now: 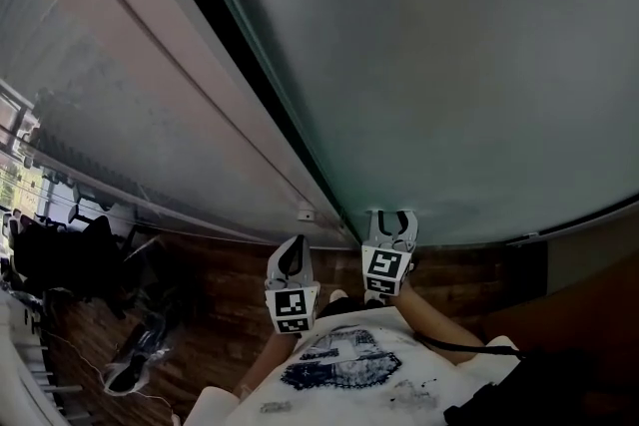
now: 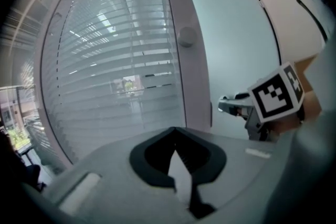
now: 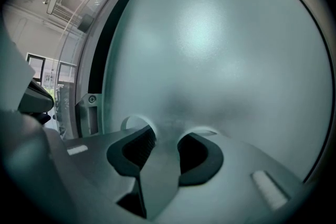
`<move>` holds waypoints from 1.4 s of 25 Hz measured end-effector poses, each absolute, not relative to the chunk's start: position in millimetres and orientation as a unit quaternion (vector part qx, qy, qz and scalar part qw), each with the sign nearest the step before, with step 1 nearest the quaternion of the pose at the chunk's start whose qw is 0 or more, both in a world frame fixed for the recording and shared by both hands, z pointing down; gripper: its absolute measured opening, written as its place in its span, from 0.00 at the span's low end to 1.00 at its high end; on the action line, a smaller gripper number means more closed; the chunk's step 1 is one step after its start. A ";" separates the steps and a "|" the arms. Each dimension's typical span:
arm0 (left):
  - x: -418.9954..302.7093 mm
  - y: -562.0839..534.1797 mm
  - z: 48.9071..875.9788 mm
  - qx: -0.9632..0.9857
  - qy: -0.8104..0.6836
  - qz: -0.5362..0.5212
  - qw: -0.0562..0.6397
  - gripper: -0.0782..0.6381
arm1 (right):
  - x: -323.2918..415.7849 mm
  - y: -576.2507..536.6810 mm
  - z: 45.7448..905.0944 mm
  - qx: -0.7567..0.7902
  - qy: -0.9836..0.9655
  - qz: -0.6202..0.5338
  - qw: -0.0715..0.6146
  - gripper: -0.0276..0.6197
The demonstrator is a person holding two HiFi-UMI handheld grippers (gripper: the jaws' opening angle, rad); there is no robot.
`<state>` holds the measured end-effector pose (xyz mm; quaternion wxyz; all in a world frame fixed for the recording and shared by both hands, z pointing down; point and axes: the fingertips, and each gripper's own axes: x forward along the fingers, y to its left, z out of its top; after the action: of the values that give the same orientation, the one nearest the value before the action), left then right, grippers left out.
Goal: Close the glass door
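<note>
The frosted glass door (image 1: 449, 65) fills the upper right of the head view, and a dark gap (image 1: 250, 75) runs along its left edge beside the pale frame (image 1: 180, 85). My right gripper (image 1: 391, 219) stands open with its tips at the glass low on the door, nothing between them. In the right gripper view the open right gripper (image 3: 169, 131) faces the frosted pane (image 3: 210, 50) at close range. My left gripper (image 1: 293, 249) is shut and empty, left of the right one, pointing at the frame. In its own view the left gripper (image 2: 176, 131) faces the frame post (image 2: 184, 60).
A glass wall with blinds (image 2: 115, 60) stands left of the frame post, which bears a round knob (image 2: 187, 36). A small white fitting (image 1: 306, 213) sits at the frame's foot. Office chairs (image 1: 60, 254) and a dark object (image 1: 130, 359) are on the wooden floor at left.
</note>
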<state>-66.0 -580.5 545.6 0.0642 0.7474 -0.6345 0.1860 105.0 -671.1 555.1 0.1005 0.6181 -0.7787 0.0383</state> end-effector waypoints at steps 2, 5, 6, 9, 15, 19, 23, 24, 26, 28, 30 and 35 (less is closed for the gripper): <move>-62.6 -586.3 545.5 0.754 -0.627 0.186 0.061 0.11 | 105.1 -670.0 554.1 0.618 -0.779 0.036 0.099 0.24; -58.2 -592.0 541.2 0.763 -0.616 0.185 0.058 0.11 | 105.9 -671.1 551.2 0.619 -0.778 0.036 0.100 0.24; -56.6 -593.0 539.8 0.766 -0.613 0.185 0.058 0.11 | 106.8 -671.6 550.0 0.620 -0.777 0.036 0.100 0.24; -55.5 -594.5 542.1 0.770 -0.608 0.184 0.058 0.11 | 106.4 -672.2 550.6 0.620 -0.777 0.035 0.098 0.24; -49.1 -592.9 543.1 0.777 -0.598 0.188 0.058 0.11 | 106.5 -672.4 549.7 0.619 -0.779 0.034 0.099 0.24; -46.5 -592.5 543.7 0.778 -0.597 0.188 0.057 0.11 | 105.7 -673.6 549.3 0.618 -0.779 0.033 0.097 0.24; -45.2 -589.2 546.0 0.777 -0.599 0.187 0.058 0.11 | 105.6 -673.6 551.4 0.618 -0.780 0.032 0.097 0.24; -46.0 -588.2 546.6 0.775 -0.600 0.187 0.058 0.11 | 105.9 -673.3 552.0 0.618 -0.779 0.031 0.099 0.24; -47.9 -586.5 547.0 0.773 -0.604 0.187 0.059 0.11 | 106.3 -672.5 552.2 0.618 -0.778 0.030 0.104 0.24; -49.2 -585.5 546.1 0.770 -0.607 0.186 0.060 0.11 | 106.5 -671.9 551.8 0.619 -0.778 0.028 0.107 0.24; -50.1 -585.1 545.3 0.768 -0.610 0.185 0.059 0.11 | 105.4 -672.3 551.9 0.619 -0.778 0.029 0.104 0.24; -50.5 -580.6 545.4 0.764 -0.617 0.182 0.059 0.11 | 103.6 -671.4 554.0 0.618 -0.779 0.033 0.098 0.24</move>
<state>-50.5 -580.6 545.4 0.0587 0.7635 -0.6167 0.1823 103.6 -671.4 554.0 0.0982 0.6180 -0.7793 0.0331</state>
